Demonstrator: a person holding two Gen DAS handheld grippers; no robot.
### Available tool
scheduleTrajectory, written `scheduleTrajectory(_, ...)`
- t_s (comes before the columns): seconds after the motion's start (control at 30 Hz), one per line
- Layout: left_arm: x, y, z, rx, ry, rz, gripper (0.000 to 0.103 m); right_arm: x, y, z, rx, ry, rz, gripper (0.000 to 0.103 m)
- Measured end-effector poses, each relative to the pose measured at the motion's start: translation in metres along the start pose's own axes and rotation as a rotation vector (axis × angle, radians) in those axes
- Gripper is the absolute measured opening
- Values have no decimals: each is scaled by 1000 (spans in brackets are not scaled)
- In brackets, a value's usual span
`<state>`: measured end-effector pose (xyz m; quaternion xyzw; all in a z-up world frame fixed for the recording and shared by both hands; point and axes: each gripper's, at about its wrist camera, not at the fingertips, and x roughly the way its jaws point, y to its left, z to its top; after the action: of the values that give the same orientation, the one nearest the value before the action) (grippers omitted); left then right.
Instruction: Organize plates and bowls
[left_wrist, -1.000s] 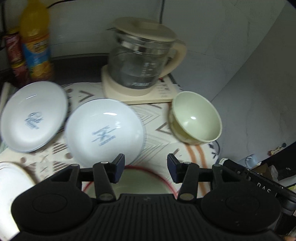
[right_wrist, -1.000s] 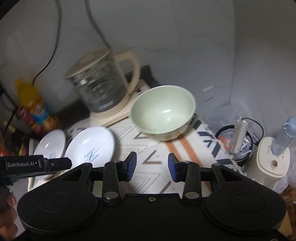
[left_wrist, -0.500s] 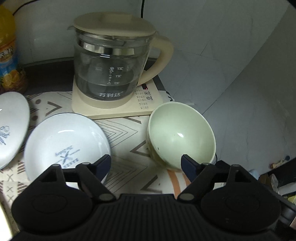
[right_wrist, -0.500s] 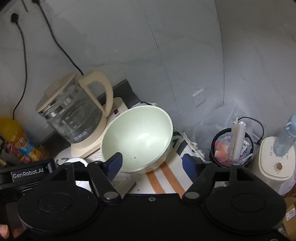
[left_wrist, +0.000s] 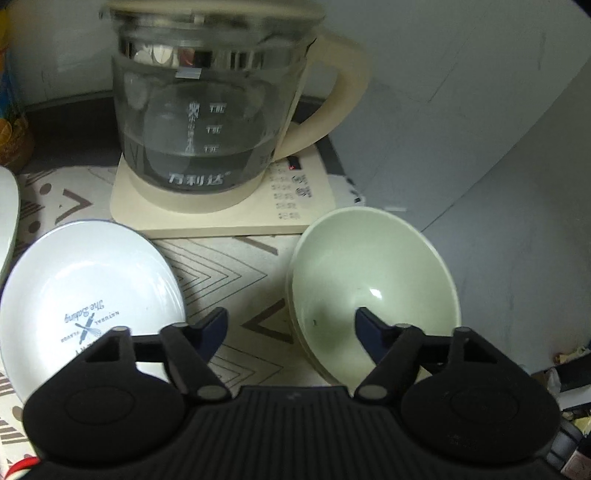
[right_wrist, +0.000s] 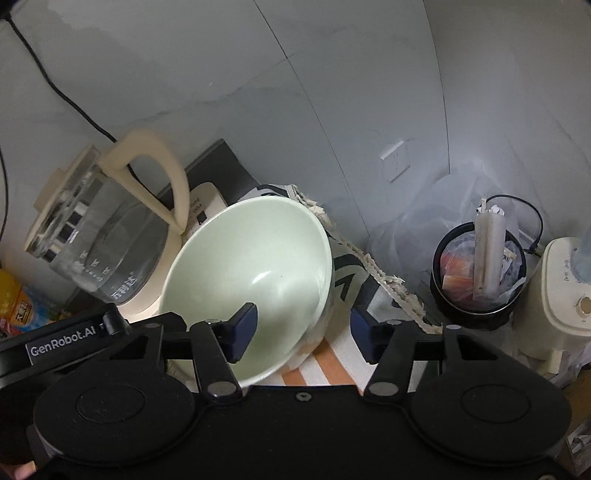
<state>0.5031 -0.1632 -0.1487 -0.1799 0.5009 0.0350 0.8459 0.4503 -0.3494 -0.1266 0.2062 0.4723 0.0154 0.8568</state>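
Observation:
A pale green bowl (left_wrist: 373, 280) sits on the patterned cloth at the table's right end; it also shows in the right wrist view (right_wrist: 255, 273). My left gripper (left_wrist: 290, 332) is open, its left finger over the cloth and its right finger over the bowl's inside. My right gripper (right_wrist: 303, 328) is open and straddles the bowl's right rim, left finger inside, right finger outside. A white plate (left_wrist: 88, 306) with blue print lies left of the bowl. Another white plate's edge (left_wrist: 7, 214) shows at far left.
A glass kettle (left_wrist: 207, 122) on a cream base (left_wrist: 229, 214) stands just behind the bowl and plate. The wall is close on the right. Off the table's right end are a black bin (right_wrist: 476, 277) and a cream appliance (right_wrist: 561, 295).
Both grippers opened wide and moved forward and down to the green bowl. The right gripper now straddles its rim. The left gripper shifted right, away from the plates.

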Motion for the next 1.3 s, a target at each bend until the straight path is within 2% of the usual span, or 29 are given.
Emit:
scheduleTrajectory(0.17, 20, 1, -2, -37, 44, 13, 41, 16, 0, 1, -2, 34, -22, 45)
scheduleTrajectory(0.23, 27, 1, -3, -36, 62, 10, 28, 20, -1, 1, 2, 46, -30, 38)
scheduleTrajectory(0.3, 29, 0, -5, -41, 71, -17, 15, 25, -2, 0, 1, 62, -34, 24)
scheduleTrajectory(0.47, 21, -3, -9, -29, 73, 2, 15, 22, 1, 0, -11, 62, -40, 22)
scheduleTrajectory(0.7, -3, -1, -4, -26, 61, -11, 15, 5, 11, -2, -34, 43, -43, 22)
scheduleTrajectory(1.3, -86, 12, -12, 45, 24, -58, 15, -70, 46, -25, -30, -35, -62, 22)
